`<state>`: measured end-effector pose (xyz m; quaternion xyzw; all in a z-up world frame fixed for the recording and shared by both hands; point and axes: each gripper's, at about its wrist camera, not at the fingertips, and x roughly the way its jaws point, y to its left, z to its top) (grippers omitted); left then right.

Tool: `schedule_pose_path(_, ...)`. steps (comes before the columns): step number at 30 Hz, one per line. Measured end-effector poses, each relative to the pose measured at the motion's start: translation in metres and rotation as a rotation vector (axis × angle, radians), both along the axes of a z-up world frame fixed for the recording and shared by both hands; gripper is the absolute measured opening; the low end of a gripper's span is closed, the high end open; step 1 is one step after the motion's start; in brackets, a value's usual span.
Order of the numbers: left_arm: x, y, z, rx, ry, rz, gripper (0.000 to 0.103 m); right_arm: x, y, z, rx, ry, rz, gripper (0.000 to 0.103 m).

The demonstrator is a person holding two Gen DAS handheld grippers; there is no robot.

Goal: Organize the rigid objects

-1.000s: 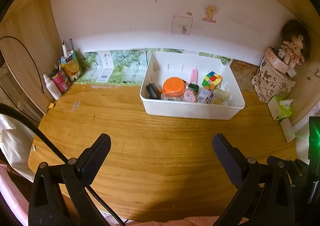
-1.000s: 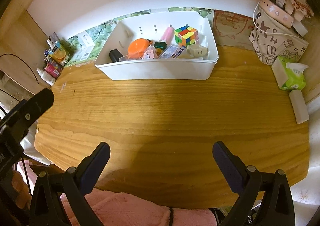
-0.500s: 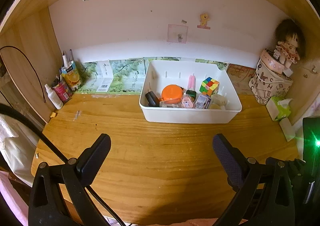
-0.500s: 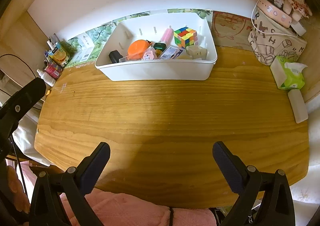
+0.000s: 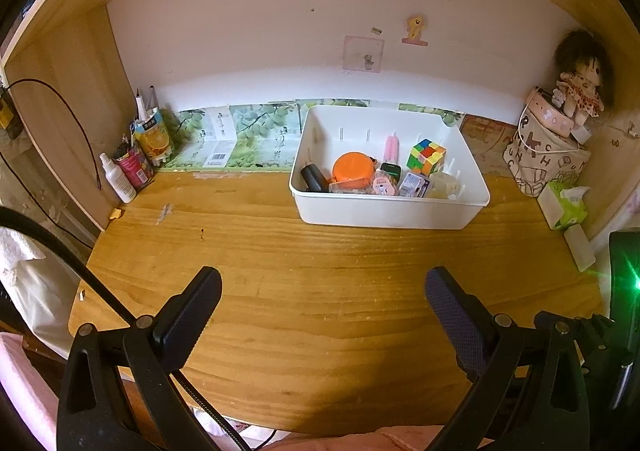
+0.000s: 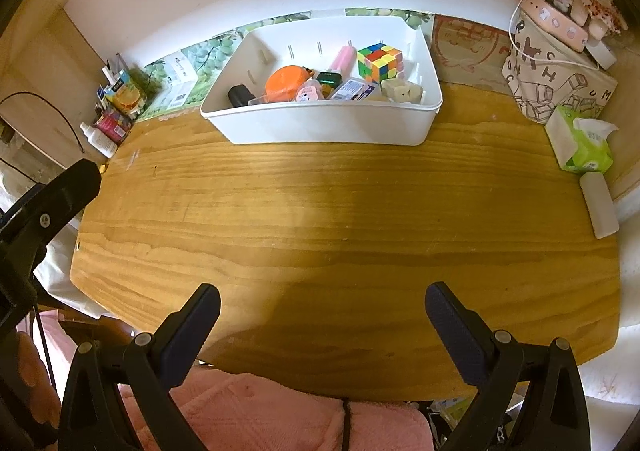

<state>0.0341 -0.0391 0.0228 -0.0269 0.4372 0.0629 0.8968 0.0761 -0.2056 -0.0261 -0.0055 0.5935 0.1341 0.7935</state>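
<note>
- Left wrist view: pulling back and tilting up is what I read here. The bin sits smaller and further off than a second ago, and more wall shows above it.
- My left gripper hangs over bare desk, jaws spread wide, nothing between them.
- Everything rigid I can see lies inside the bin: the cube, the orange case, a black block, a pink tube and some small packets along the near wall that I cannot name for sure.
- At the right edge a dark housing with a green light shows; I take it for the other rig.
- Right wrist view: little has shifted here. The bin has held its place against the back wall, while the left rig at the left edge has slid lower and outward.
- My right gripper is also wide open and empty, low over the desk's near edge, with pink cloth under it.
- The cube and orange case rest in the bin, well apart from both grippers.
- My judgement: no loose item is left on the open desk, both tools are backing off, so the sorting looks finished or nearly so.
</note>
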Motion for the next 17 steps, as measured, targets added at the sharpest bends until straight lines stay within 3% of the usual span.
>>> schedule_pose_path(17, -0.029, 0.006, -0.014, -0.013, 0.092, 0.0, 0.102, -0.037, 0.01, -0.018, -0.032, 0.125, 0.029, 0.103)
